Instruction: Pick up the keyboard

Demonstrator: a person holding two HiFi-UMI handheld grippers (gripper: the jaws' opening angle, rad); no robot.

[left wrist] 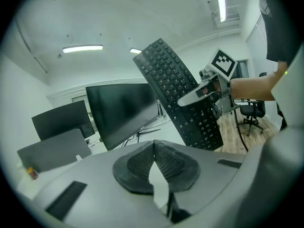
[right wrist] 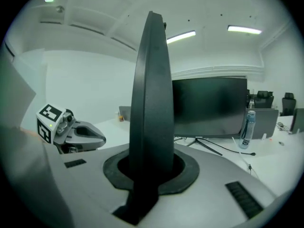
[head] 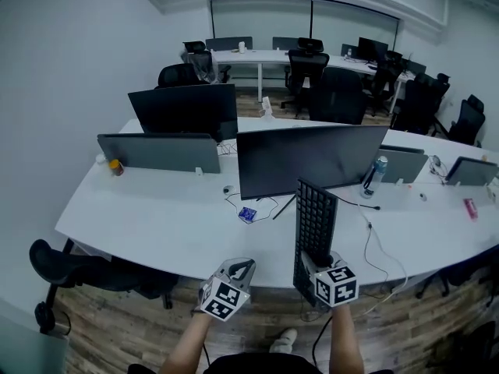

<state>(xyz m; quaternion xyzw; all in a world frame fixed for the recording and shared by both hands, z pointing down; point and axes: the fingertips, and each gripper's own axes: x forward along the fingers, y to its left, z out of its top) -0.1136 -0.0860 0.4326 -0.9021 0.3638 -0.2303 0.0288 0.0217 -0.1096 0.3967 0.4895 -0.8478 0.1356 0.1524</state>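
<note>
A black keyboard (head: 314, 226) is lifted off the white desk (head: 171, 224) and stands on end, keys facing left. My right gripper (head: 321, 265) is shut on its lower end. In the right gripper view the keyboard (right wrist: 153, 99) rises edge-on between the pads. From the left gripper view the keyboard (left wrist: 178, 93) shows its key side at the upper right, with the right gripper (left wrist: 197, 94) clamped across it. My left gripper (head: 240, 272) hangs left of the keyboard near the desk's front edge, its pads (left wrist: 142, 164) pressed together on nothing.
A large dark monitor (head: 310, 157) stands just behind the keyboard, a second monitor (head: 185, 109) and grey partitions (head: 158, 150) further left. A bottle (head: 376, 174) and cables (head: 373, 232) lie right. A blue tag (head: 247, 214) lies on the desk. Office chairs (head: 334, 92) fill the back.
</note>
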